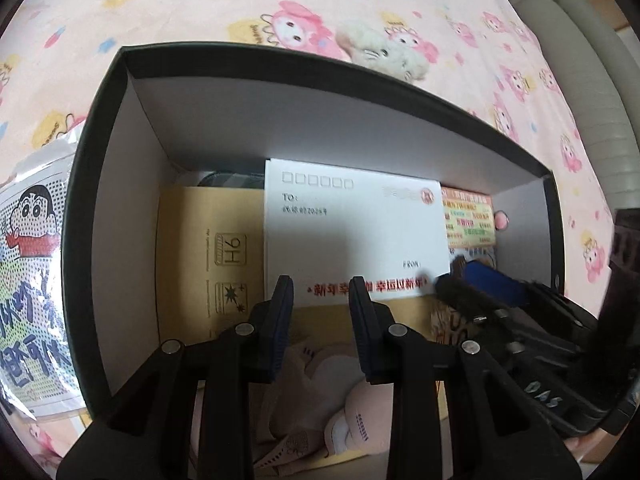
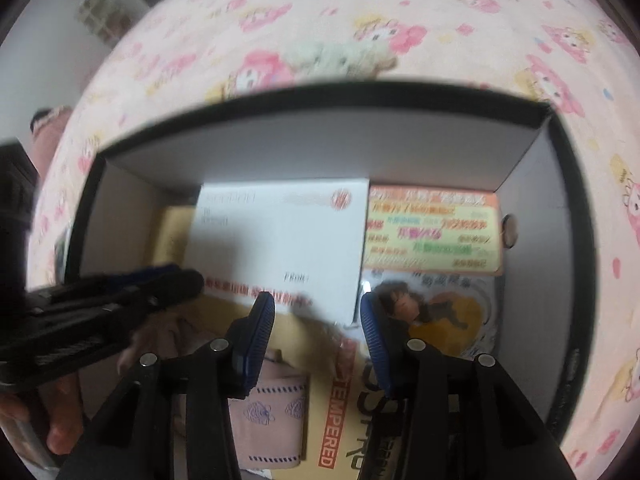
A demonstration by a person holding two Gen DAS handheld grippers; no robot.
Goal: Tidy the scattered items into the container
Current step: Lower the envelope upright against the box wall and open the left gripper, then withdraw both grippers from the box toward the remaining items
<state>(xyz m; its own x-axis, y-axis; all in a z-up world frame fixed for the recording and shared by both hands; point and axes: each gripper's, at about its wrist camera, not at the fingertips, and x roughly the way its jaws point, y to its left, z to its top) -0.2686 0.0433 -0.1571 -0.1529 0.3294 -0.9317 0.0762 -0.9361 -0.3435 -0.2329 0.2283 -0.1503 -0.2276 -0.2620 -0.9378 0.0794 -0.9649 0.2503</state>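
Observation:
A dark-rimmed box (image 1: 280,50) (image 2: 320,92) with white walls sits on a pink cartoon sheet. Inside lie a white envelope (image 1: 352,232) (image 2: 280,240), a yellow screen-protector pack (image 1: 208,248) (image 2: 316,364), a colourful printed card (image 1: 468,216) (image 2: 432,236), a cartoon picture card (image 2: 440,312) and pink fabric (image 1: 320,392) (image 2: 272,412). My left gripper (image 1: 320,292) (image 2: 192,280) hovers open over the envelope's near edge, holding nothing. My right gripper (image 2: 316,312) (image 1: 460,280) stands open above the envelope's right corner, also holding nothing. A cream plush toy (image 1: 384,54) (image 2: 332,60) lies outside, behind the far wall.
A cartoon-printed plastic packet (image 1: 32,280) lies on the sheet left of the box. A beige padded edge (image 1: 580,60) runs along the far right. A person's hand (image 2: 60,420) holds the left gripper. A white wall with a small shelf (image 2: 104,16) is far left.

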